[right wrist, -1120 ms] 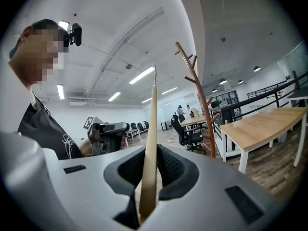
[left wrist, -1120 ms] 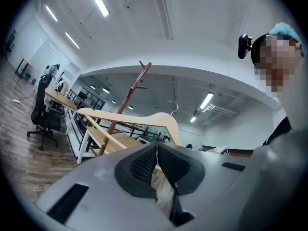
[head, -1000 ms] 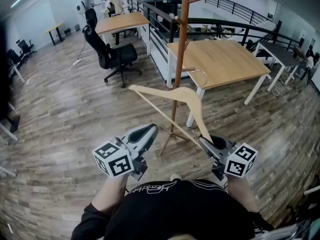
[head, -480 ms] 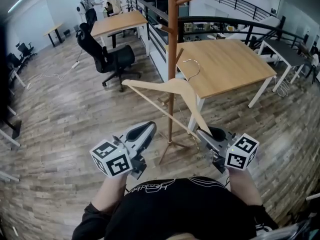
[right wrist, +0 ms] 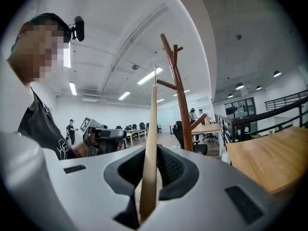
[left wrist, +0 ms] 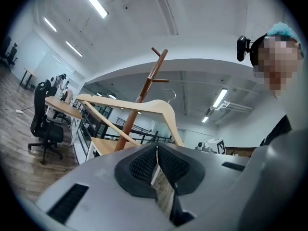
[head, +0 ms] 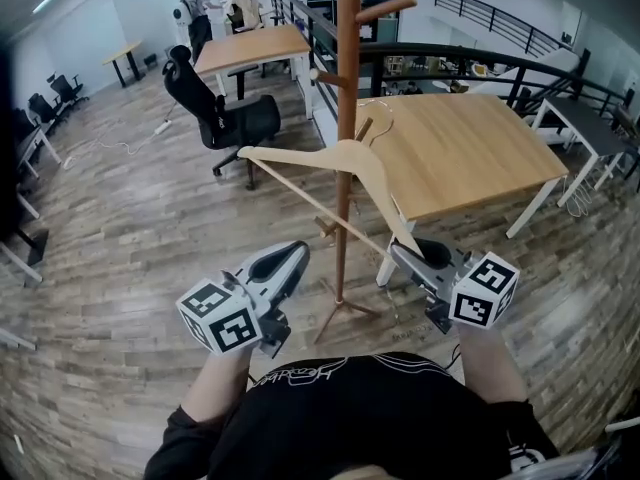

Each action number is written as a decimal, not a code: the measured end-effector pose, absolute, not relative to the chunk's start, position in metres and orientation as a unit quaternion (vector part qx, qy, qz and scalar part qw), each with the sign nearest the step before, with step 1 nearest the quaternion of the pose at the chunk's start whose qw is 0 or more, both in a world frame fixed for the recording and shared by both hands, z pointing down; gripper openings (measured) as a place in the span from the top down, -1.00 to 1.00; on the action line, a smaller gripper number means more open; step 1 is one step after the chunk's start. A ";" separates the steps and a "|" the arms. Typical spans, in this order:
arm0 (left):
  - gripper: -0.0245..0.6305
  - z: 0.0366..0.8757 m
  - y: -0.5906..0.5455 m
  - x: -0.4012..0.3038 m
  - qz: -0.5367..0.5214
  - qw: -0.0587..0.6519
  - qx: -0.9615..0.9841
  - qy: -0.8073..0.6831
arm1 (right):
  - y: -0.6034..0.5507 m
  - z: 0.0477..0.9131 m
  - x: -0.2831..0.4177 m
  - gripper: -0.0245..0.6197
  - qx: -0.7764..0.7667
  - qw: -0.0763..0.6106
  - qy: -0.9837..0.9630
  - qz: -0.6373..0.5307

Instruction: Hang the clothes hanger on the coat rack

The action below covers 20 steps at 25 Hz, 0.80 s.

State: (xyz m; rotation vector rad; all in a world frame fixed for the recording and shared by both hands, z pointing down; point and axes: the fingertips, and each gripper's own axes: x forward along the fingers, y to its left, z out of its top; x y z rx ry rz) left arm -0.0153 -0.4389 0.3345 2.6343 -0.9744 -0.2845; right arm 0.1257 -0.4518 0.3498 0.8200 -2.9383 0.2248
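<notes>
A light wooden clothes hanger (head: 345,158) with a wire hook (head: 382,108) is held up in front of the brown wooden coat rack (head: 346,88). My right gripper (head: 405,256) is shut on the hanger's right arm end. The hook hangs just right of the pole, near a short peg (head: 363,128); I cannot tell whether it touches. In the right gripper view the hanger (right wrist: 151,138) runs edge-on between the pads, with the rack (right wrist: 179,95) behind. My left gripper (head: 290,260) is shut and empty, below the hanger (left wrist: 144,105) and rack (left wrist: 144,83).
The rack's legs (head: 340,313) spread on the wood floor just ahead of me. A wooden table (head: 470,158) stands right behind the rack, a black office chair (head: 225,118) to the left, a railing (head: 480,58) and a person (head: 195,8) farther back.
The right gripper has lifted the hanger and carried it toward the rack; its hook has gone from over the table to beside the pole. The left gripper has kept its place.
</notes>
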 end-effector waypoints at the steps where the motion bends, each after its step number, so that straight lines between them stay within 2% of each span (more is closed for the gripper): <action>1: 0.88 0.334 -0.441 -0.017 -0.100 0.158 0.920 -0.343 | -0.456 0.349 0.123 0.69 0.265 0.042 -0.961 0.070; 10: 0.88 0.337 -0.466 -0.027 -0.110 0.155 0.907 -0.375 | -0.509 0.332 0.119 0.69 0.248 0.035 -0.966 0.062; 20: 0.88 0.354 -0.485 -0.038 -0.117 0.167 0.899 -0.388 | -0.549 0.347 0.108 0.69 0.251 0.061 -0.964 0.062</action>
